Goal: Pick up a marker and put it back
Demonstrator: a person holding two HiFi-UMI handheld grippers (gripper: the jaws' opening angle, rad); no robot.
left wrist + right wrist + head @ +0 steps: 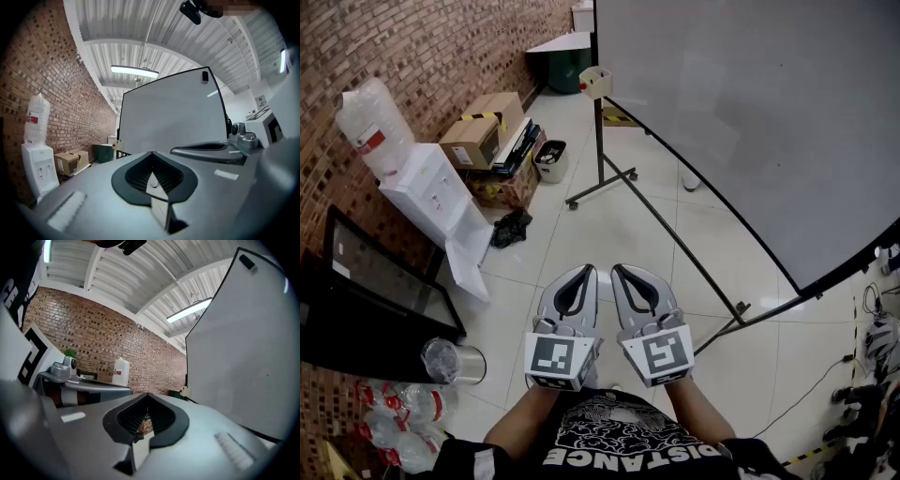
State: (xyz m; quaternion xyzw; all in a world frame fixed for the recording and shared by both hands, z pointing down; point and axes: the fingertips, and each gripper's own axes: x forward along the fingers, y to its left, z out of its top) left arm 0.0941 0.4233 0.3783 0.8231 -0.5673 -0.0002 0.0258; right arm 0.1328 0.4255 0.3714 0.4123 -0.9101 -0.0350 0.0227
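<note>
No marker shows in any view. A large whiteboard (750, 122) on a black wheeled stand (600, 178) fills the upper right of the head view, and it also fills the middle of the left gripper view as the whiteboard (173, 117). A small cream box (595, 82) with a red dot hangs at the board's left corner. My left gripper (587, 269) and right gripper (619, 269) are held side by side, level, above the tiled floor and pointing toward the board's stand. Both are shut with nothing between the jaws. The left gripper (152, 153) and right gripper (147, 395) show closed tips in their own views.
A brick wall runs along the left. Against it stand a white water dispenser (431, 192) with a bottle (367, 117), cardboard boxes (480, 139), a small bin (550, 159) and a dark glass-fronted cabinet (366, 300). Several plastic bottles (394, 422) lie bottom left. Cables (867, 361) trail at the right edge.
</note>
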